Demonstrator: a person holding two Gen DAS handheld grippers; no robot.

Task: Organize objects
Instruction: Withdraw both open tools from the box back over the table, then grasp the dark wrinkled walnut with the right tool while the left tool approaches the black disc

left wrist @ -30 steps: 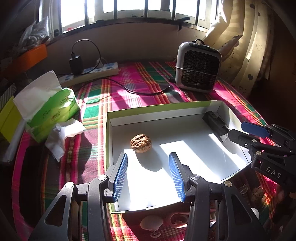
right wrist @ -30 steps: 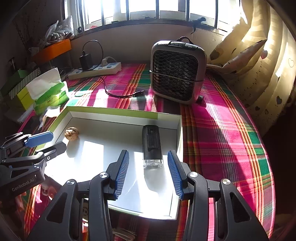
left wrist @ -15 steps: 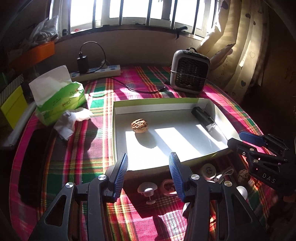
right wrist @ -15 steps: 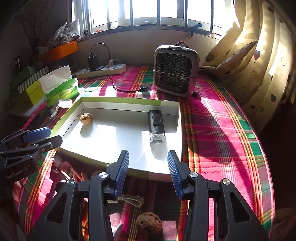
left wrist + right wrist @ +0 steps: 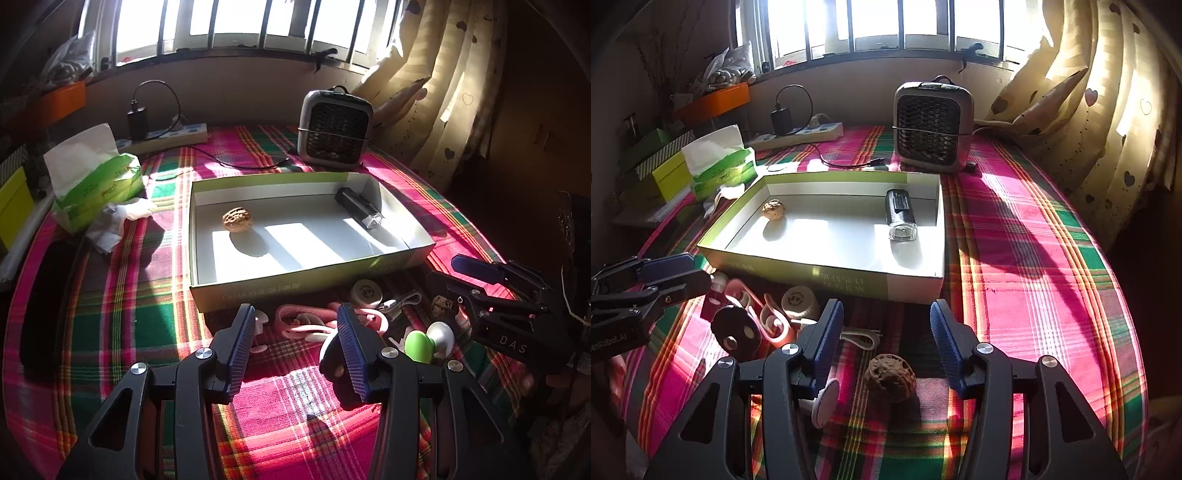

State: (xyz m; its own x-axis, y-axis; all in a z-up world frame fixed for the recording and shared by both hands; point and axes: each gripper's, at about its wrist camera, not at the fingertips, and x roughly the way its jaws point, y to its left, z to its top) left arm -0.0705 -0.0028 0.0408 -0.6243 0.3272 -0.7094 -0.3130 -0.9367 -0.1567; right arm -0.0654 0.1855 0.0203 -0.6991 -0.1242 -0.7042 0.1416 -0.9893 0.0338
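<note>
1. The left gripper (image 5: 297, 341) hangs above the plaid tablecloth (image 5: 122, 295) near the table's front edge, its blue-padded fingers (image 5: 242, 341) spread wide with nothing between them.
2. The right gripper (image 5: 886, 343) is likewise wide open and holds nothing; a loose walnut (image 5: 890, 376) lies on the cloth below the gap between its fingers, touching neither pad.
3. A shallow white tray (image 5: 849, 275) with a green rim sits at the middle of the table, its long front wall facing the grippers.
4. Inside the tray, a second walnut (image 5: 237, 219) rests toward the back left corner, and a black flashlight (image 5: 900, 214) with a clear lens end lies along the right wall.
5. In front of the tray's near wall lies a cluster of small items: a pink coiled cord (image 5: 295, 325), a round beige cap (image 5: 366, 292), a white cable (image 5: 860, 338), a green and white mushroom-shaped piece (image 5: 419, 345) and a dark disc (image 5: 737, 332).
6. A grey desk fan (image 5: 932, 127) stands near the table's back edge, behind the tray's right corner.
7. A white power strip (image 5: 801, 134) with a black charger plugged in runs along the back edge to the fan's left.
8. A green tissue pack (image 5: 96, 181) sits near the left edge, with a crumpled tissue (image 5: 118, 218) just beside it.
9. A cream curtain (image 5: 1108, 110) with heart prints hangs past the right edge.
</note>
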